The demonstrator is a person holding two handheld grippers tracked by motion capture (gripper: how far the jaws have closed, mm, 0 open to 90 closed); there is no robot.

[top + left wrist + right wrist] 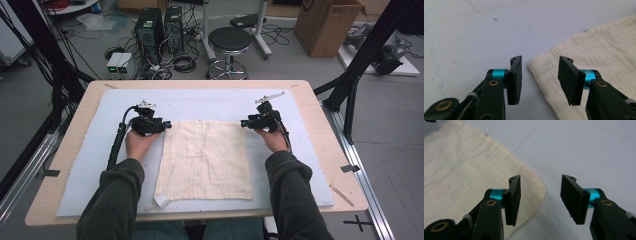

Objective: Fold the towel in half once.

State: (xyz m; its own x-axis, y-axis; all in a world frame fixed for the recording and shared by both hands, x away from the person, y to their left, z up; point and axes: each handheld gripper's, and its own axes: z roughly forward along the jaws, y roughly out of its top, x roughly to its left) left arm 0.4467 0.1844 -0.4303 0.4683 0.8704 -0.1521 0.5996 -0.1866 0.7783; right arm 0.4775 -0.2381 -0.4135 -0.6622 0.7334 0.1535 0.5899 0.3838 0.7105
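Your left black two-jaw gripper (161,126) sits at the far left corner of the cream square gauze cloth (205,160), jaws apart, with that corner between them. The cloth lies flat on the pale blue foam mat (90,170), its 2 near corners at the table's near edge. Your right black two-jaw gripper (245,123) straddles the far right corner, jaws apart.

Black stool (229,42) on grey floor (280,65)

high view: above person's side, faces forward-down over whole bench (310,100). claw views: close, low, along own jaws. shared: cloth (205,157) far corners by each claw.
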